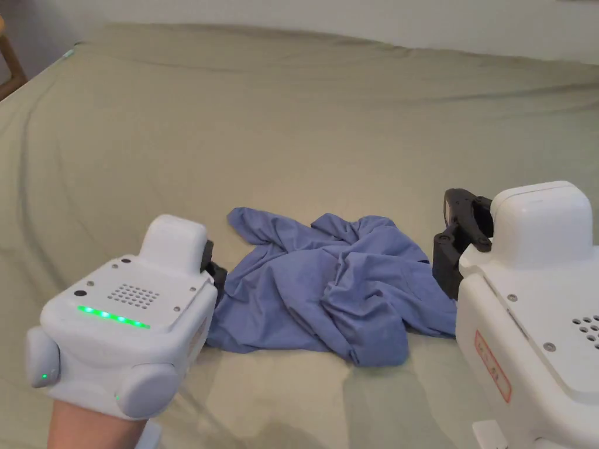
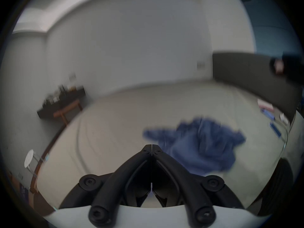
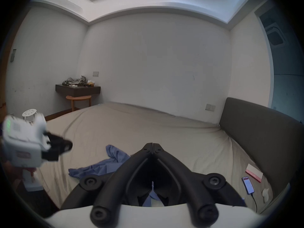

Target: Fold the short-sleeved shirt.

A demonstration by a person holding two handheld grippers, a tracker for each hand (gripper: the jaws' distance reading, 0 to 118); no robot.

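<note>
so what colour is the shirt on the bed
The shirt is a plain medium blue, no pattern, lying crumpled on the bed. The head view shows it best.

Shirt (image 1: 327, 286): soft blue cloth, matt, v. creased. Bed (image 1: 292, 128) sheet: smooth olive cloth, matt, faint wrinkles. Left claw (image 2: 151, 146) & right claw (image 3: 153, 144): matt black plastic w/ smooth white plastic housings, slight sheen. Headboard (image 3: 263, 132): dull dark grey covering.

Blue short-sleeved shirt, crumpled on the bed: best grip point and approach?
Probably the flat tongue of cloth sticking out at the far-left end of the crumpled blue short-sleeved shirt. It lies thin and free on the beige bed sheet, so the left gripper, jaws shut now, can open and descend from the left.
</note>
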